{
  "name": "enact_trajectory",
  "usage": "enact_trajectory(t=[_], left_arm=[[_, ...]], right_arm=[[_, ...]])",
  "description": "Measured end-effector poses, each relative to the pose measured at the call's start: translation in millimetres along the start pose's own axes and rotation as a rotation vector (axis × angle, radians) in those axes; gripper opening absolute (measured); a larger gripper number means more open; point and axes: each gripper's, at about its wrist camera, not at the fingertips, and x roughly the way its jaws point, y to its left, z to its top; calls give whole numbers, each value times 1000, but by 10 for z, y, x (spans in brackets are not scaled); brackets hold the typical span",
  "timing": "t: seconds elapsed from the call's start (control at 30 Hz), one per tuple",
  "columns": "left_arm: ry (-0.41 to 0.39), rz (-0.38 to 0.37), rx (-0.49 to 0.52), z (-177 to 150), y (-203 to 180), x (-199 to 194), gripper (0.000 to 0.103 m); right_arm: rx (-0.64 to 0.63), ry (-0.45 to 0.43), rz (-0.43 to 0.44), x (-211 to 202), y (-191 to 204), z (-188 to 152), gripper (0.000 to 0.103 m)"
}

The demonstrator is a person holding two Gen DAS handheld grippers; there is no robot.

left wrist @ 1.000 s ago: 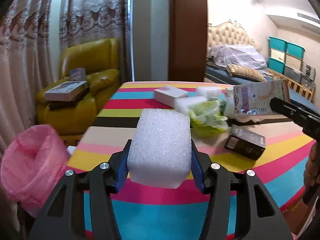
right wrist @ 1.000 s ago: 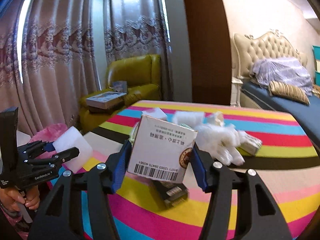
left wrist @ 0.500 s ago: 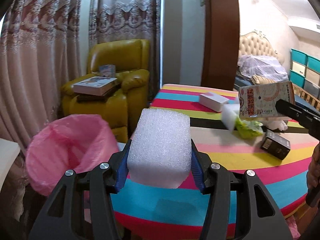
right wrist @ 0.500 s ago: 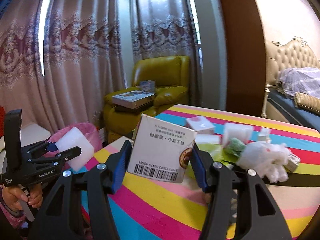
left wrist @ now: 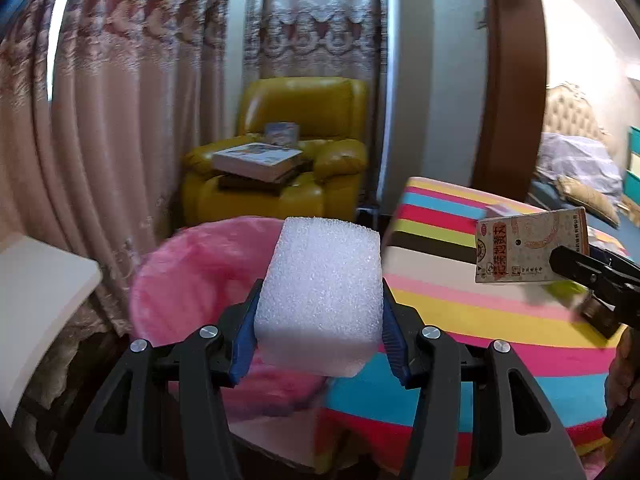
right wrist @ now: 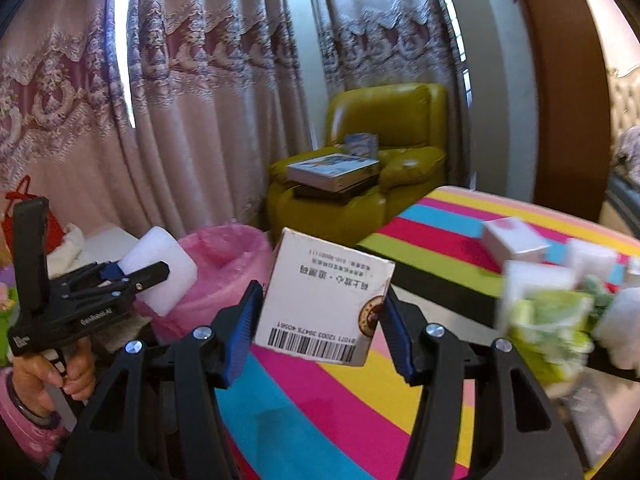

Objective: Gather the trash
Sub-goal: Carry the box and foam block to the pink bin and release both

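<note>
Left wrist view: the left gripper [left wrist: 320,324] is clamped on a white foam block [left wrist: 320,292], its blue ribbed pads pressing the block's two side faces. The block is a rounded-edged cuboid with an open, bubbly surface; judged very light, soft and compressible, so a mid-face grip as shown suits it, and excess squeeze would only dent it. It sits in the air in front of the pink bag-lined trash bin [left wrist: 192,276], which stands beside the striped table [left wrist: 460,308].

Right wrist view: the right gripper [right wrist: 320,320] is closed on a small printed cardboard box [right wrist: 326,300], held by its side edges, barcode face toward the camera, tilted. Judged light, thin-walled and crushable; the smooth card could slip if held loosely. More litter, including a green-and-white wrapper [right wrist: 548,332] and white boxes, lies on the table.
</note>
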Motion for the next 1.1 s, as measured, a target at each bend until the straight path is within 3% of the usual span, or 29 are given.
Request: enact_trajectory(t=[0.23, 0.53, 0.6, 0.67, 0.7, 0.93, 1.1], left_arm=[[61, 52, -97, 75, 595, 267, 50], [83, 127, -152, 9, 1101, 597, 51], [76, 139, -150, -14, 1138, 609, 57], [55, 157, -132, -36, 1106, 556, 83], [38, 170, -123, -49, 1095, 514, 86], [6, 188, -129, -123, 944, 293, 91], [7, 128, -84, -174, 560, 170, 93]], right_arm=[[35, 45, 151, 693, 394, 286, 56], [-62, 113, 161, 1362, 928, 378, 60], [-78, 123, 165, 1420, 986, 364, 80], [-92, 112, 164, 1370, 998, 325, 81], [-97, 109, 161, 1330, 994, 307, 81], [-109, 92, 104, 849, 722, 106, 81], [-124, 78, 30, 372, 419, -114, 81]])
